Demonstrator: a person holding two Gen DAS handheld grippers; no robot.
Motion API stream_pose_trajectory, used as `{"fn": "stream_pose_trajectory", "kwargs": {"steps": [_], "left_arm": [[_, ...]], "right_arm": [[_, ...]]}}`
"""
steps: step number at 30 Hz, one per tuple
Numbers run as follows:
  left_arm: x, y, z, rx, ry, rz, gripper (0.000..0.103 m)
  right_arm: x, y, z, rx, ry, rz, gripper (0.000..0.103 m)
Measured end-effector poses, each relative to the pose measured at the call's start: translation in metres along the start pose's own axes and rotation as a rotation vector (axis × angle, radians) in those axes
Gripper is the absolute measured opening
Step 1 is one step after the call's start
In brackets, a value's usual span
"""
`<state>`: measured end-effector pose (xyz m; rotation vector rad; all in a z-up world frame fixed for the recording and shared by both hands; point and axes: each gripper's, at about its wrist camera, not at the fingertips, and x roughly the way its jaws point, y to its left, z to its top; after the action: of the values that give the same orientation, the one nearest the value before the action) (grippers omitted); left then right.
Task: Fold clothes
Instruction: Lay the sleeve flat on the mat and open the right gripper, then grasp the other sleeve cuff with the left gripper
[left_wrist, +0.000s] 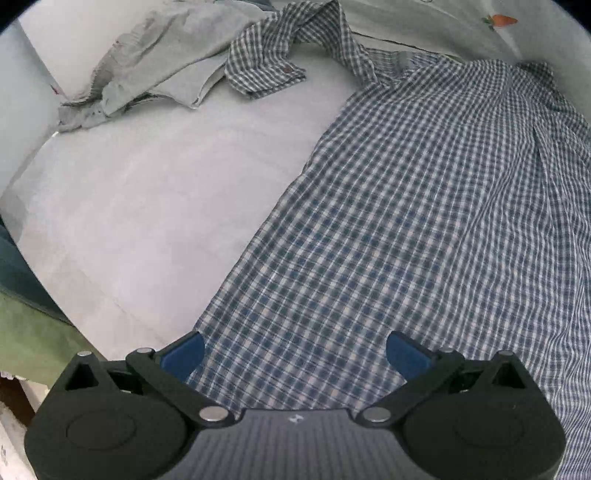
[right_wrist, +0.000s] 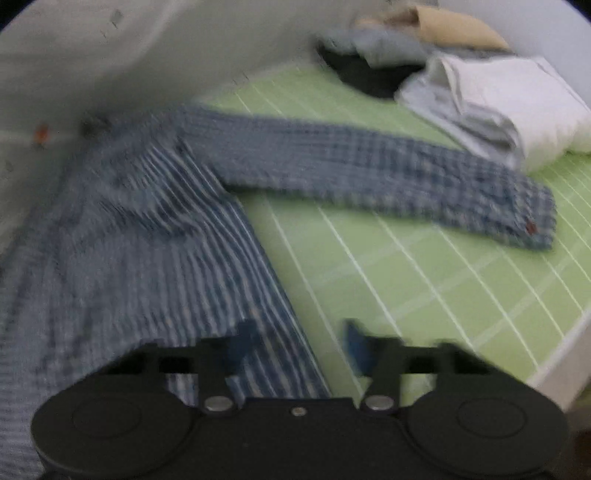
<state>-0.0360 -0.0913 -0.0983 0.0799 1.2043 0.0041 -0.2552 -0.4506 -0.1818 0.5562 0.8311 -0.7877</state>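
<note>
Checked shirt (left_wrist: 424, 221) flat beneath both wide-spread grippers, left gripper (left_wrist: 295, 354) and right gripper (right_wrist: 299, 343), at its hem corners.

We see a soft woven checked shirt (left_wrist: 424, 221), a matt grey sheet (left_wrist: 147, 206), and matt black plastic grippers (left_wrist: 295, 356).

Bed (left_wrist: 129, 206) carries a checked shirt (left_wrist: 406, 221) (spread flat) and grey garment (left_wrist: 155, 62).

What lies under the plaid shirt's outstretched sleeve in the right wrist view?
The plaid shirt's sleeve lies on the green gridded sheet. Its far edge meets the folded white cloth. Whatever sits directly beneath the sleeve is covered.
</note>
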Motion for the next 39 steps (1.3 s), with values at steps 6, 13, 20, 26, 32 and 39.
{"fn": "stream_pose_trajectory", "kwargs": {"steps": [6,13,20,26,32,39], "left_arm": [[0.006,0.007,0.001,0.036,0.007,-0.021,0.103],[0.013,0.013,0.014,0.024,0.006,-0.045,0.103],[0.008,0.01,0.039,0.029,-0.047,-0.068,0.103],[0.012,0.03,0.069,-0.011,-0.098,-0.052,0.102],[0.032,0.06,0.114,-0.115,-0.112,-0.058,0.096],[0.076,0.086,0.182,-0.246,-0.159,-0.121,0.096]], "right_arm": [[-0.019,-0.014,-0.011,-0.001,-0.005,-0.125,0.0],[-0.029,-0.035,-0.007,0.032,0.024,-0.258,0.012],[-0.019,0.038,0.02,-0.082,-0.046,-0.081,0.067],[0.008,0.11,0.037,-0.221,-0.038,0.049,0.102],[0.048,0.167,0.06,-0.223,-0.034,0.114,0.103],[0.086,0.203,0.066,-0.251,-0.032,0.071,0.103]]}}
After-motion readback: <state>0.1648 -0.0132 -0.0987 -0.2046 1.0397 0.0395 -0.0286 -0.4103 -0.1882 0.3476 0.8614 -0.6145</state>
